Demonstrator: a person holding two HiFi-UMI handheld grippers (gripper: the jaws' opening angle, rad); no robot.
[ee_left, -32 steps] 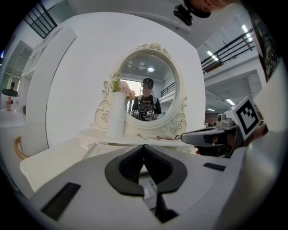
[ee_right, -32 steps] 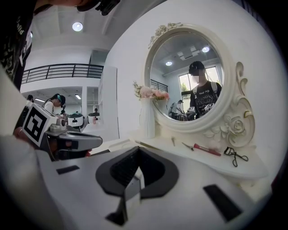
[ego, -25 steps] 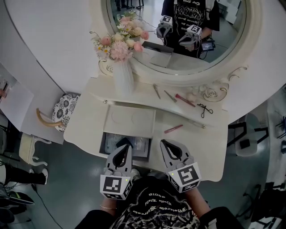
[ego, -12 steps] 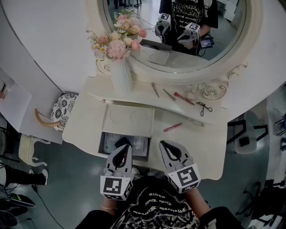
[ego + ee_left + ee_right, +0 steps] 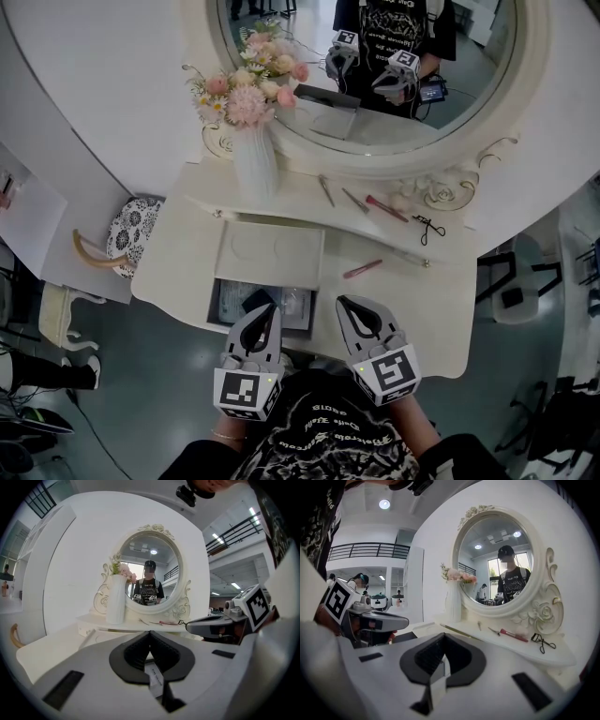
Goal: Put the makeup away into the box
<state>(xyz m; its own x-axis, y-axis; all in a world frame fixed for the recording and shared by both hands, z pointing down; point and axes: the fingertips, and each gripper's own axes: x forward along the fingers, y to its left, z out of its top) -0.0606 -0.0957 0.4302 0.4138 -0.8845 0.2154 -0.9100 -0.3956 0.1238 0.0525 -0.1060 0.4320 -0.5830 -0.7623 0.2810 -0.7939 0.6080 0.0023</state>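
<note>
The left claw [image 5: 266, 309] is clenched on nothing, its jaws pressed together at the near edge of the dressing table [image 5: 178, 253]. It hangs right over the open box [image 5: 228, 302], a dark compartment sunk into the tabletop. What already lies in the box is hard to make out. Just beyond the box is a white panel [image 5: 272, 253], and far left on the shelf stands a vase of flowers [image 5: 255, 159].

The right claw [image 5: 348, 304] is level with the left one and just as tightly closed and empty.

The makeup lies outside the box. A pink stick [image 5: 363, 269] is on the tabletop beyond the right claw. Along the far shelf, under the mirror [image 5: 375, 103], lie a slim metal tool [image 5: 325, 190], a thin stick [image 5: 355, 200], a red-handled pencil [image 5: 387, 208] and, farthest right, an eyelash curler [image 5: 429, 230].

From here the risks look like these:
- **Skidding:** every piece is thin and lies flat. Jaws that come down unopened or too steeply would probably push a piece along instead of pinching it.
- **Rolling:** the pink stick, if nudged, could roll toward the near edge and drop.
- **Falling:** the curler sits close to the shelf's right end and could be knocked off.
- **The vase:** a left-hand reach to the shelf passes close by it, and a brushed sleeve could tip it.
</note>
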